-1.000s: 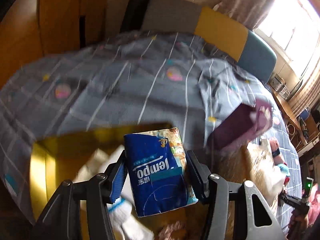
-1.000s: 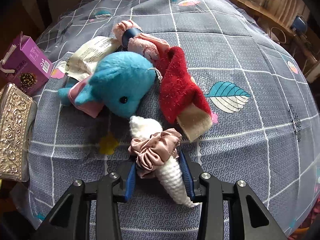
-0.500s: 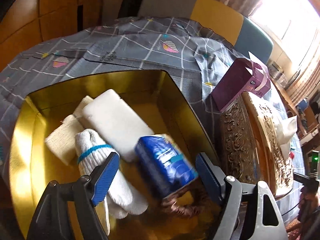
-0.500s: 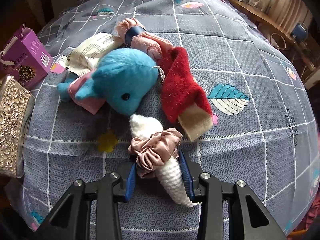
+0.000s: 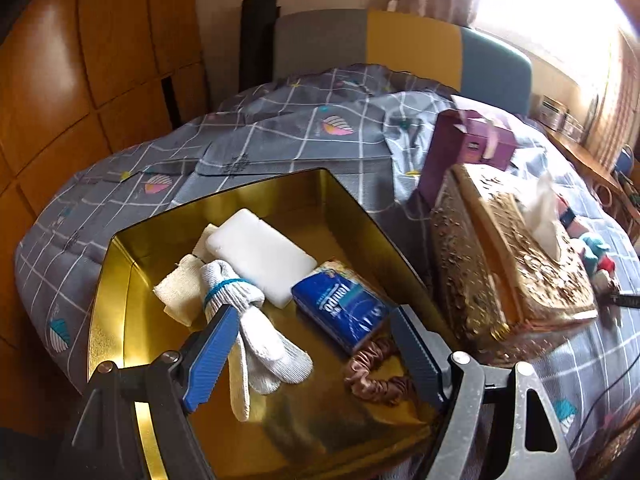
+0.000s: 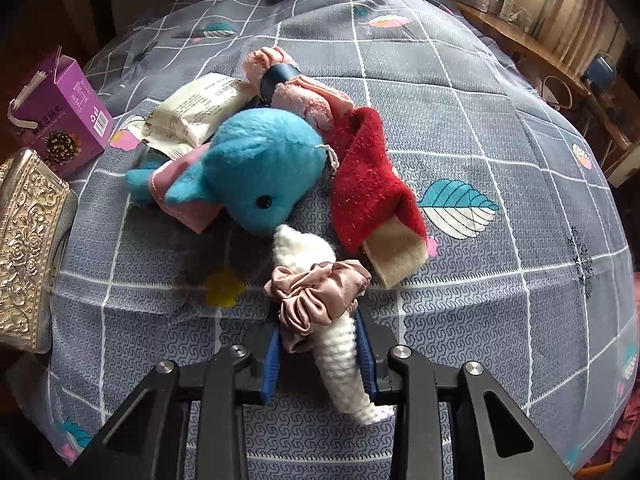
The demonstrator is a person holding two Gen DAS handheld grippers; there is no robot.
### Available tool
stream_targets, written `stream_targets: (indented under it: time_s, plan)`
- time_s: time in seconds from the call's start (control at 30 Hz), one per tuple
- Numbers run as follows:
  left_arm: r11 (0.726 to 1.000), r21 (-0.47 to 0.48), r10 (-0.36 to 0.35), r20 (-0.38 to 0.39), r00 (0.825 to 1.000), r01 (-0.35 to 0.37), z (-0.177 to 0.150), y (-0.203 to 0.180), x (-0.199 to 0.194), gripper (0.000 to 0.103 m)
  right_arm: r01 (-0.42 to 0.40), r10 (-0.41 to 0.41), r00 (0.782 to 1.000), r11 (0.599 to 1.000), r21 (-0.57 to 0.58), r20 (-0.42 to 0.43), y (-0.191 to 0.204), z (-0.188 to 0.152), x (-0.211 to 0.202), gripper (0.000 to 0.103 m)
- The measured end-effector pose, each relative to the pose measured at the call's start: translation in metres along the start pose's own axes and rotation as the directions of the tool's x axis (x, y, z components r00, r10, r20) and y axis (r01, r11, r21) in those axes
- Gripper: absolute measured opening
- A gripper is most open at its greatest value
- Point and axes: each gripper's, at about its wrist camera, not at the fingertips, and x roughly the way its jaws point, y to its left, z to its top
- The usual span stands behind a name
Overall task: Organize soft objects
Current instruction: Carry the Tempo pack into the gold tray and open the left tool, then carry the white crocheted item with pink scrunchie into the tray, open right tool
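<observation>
In the left wrist view a gold tin on the bed holds a white foam block, white socks, a beige cloth, a blue Tempo tissue pack and a brown scrunchie. My left gripper is open and empty above the tin. In the right wrist view my right gripper is shut on a white knitted sock with a pink satin scrunchie around it. Ahead lie a blue plush toy, a red sock and a pink sock.
A gold embossed tissue box stands right of the tin, also at the left edge of the right wrist view. A purple carton and a white snack packet lie on the grey checked bedspread.
My left gripper opened and let the blue tissue pack drop into the gold tin, then drew back and up. My right gripper keeps hold of the white sock and has barely moved.
</observation>
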Motion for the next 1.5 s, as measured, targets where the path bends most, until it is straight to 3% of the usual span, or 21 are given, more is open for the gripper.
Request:
stream_targets:
  time_s: [0.2, 0.53, 0.83, 1.1, 1.37, 1.5]
  plan:
    - [1.000, 0.021, -0.019, 0.020, 1.000, 0.019, -0.003, -0.004, -0.008, 0.080, -0.055, 0.053, 0.998, 0.998, 0.040, 0.044, 0.002, -0.004, -0.016, 0.031]
    - [0.998, 0.019, -0.053, -0.013, 0.998, 0.053, -0.010, -0.004, -0.003, 0.080, -0.143, 0.135, 0.985, 0.987, 0.076, 0.108, 0.010, 0.003, -0.041, 0.031]
    - [0.994, -0.014, -0.104, -0.026, 0.994, 0.104, -0.012, 0.003, -0.004, 0.080, -0.168, 0.161, 0.981, 0.984, 0.064, 0.106, 0.052, 0.078, -0.050, 0.031]
    - [0.991, -0.081, -0.104, -0.022, 0.994, 0.102, -0.013, 0.025, -0.005, 0.080, -0.208, 0.198, 0.974, 0.974, 0.086, 0.106, 0.122, 0.159, -0.050, 0.031]
    - [0.989, -0.106, -0.105, 0.000, 0.994, 0.105, -0.011, 0.040, -0.008, 0.080, -0.311, 0.326, 0.927, 0.944, -0.110, 0.185, 0.228, 0.199, -0.083, 0.031]
    - [0.987, -0.133, -0.090, -0.004, 0.996, 0.089, -0.012, 0.048, -0.008, 0.080, -0.404, 0.442, 0.884, 0.886, -0.227, 0.153, 0.279, 0.195, -0.092, 0.032]
